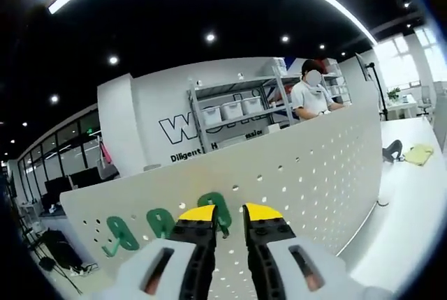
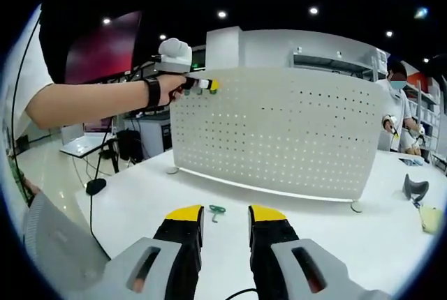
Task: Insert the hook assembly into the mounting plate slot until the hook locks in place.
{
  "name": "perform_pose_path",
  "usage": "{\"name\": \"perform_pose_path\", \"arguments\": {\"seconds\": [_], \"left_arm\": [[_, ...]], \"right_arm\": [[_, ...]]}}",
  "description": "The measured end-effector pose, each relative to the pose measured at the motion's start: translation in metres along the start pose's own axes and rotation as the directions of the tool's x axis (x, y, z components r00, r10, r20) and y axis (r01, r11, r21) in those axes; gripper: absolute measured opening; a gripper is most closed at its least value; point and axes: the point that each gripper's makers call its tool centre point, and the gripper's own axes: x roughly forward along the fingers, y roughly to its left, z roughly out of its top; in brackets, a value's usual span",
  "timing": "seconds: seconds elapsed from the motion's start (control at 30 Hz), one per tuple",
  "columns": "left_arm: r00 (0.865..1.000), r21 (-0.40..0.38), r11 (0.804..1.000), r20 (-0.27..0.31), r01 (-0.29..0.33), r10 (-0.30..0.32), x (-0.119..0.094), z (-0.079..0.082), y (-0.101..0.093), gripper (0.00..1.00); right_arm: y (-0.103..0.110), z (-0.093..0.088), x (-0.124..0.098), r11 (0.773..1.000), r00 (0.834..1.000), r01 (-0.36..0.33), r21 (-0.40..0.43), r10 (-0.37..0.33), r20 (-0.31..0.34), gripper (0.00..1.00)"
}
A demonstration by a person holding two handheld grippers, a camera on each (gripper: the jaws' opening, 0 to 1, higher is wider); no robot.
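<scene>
The right gripper [image 2: 225, 216], jaws parted and empty, is being aimed at a small green hook [image 2: 217, 211] lying at twelve o'clock on the white table [image 2: 391, 230] before the pegboard [image 2: 279, 132], judged light, rigid and best pinched across its shank, while the left gripper [image 1: 228, 216], also parted, is being held at the board's top edge near three hung green hooks [image 1: 160, 225].

Left gripper view close above pegboard [image 1: 293, 174], right gripper view facing it farther back

Rightmost green plastic hook [image 1: 218, 211] sits half hidden behind the left gripper [image 1: 228, 214]; small green hook [image 2: 216, 211] on the white desk [image 2: 335, 234] is too small to read.
</scene>
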Motion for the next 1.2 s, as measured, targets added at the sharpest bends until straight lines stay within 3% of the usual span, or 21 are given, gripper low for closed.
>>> {"name": "perform_pose_path", "arguments": {"seconds": [0.1,0.13,0.2,0.67,0.9,1.2], "left_arm": [[1.0,-0.009,1.0,0.004,0.009,-0.008,-0.003,0.0,0.0,0.19],[1.0,-0.047,0.999,0.027,0.016,-0.014,-0.004,0.003,-0.001,0.2],[0.998,-0.053,0.998,0.053,0.033,-0.031,-0.006,0.006,-0.003,0.23],[0.998,-0.029,0.999,0.042,0.044,-0.043,-0.044,0.011,-0.009,0.26],[0.998,-0.022,0.998,0.021,0.055,-0.054,-0.066,0.003,-0.017,0.27],[0.997,-0.032,0.997,-0.017,0.077,-0.077,-0.091,-0.02,-0.035,0.28]], "right_arm": [[-0.001,0.0,0.0,1.0,1.0,-0.002,0.004,0.002,0.004,0.25],[-0.001,0.0,0.0,1.0,1.0,-0.002,0.004,0.002,0.008,0.25],[-0.002,0.001,0.0,1.0,1.0,-0.004,0.005,0.004,0.011,0.26],[-0.004,0.003,-0.001,0.999,0.999,-0.038,0.019,0.037,0.027,0.26],[-0.002,0.005,-0.004,0.998,0.998,-0.053,0.019,0.052,0.04,0.26],[0.0,0.005,-0.007,0.996,0.996,-0.081,0.02,0.08,0.049,0.26]]}}
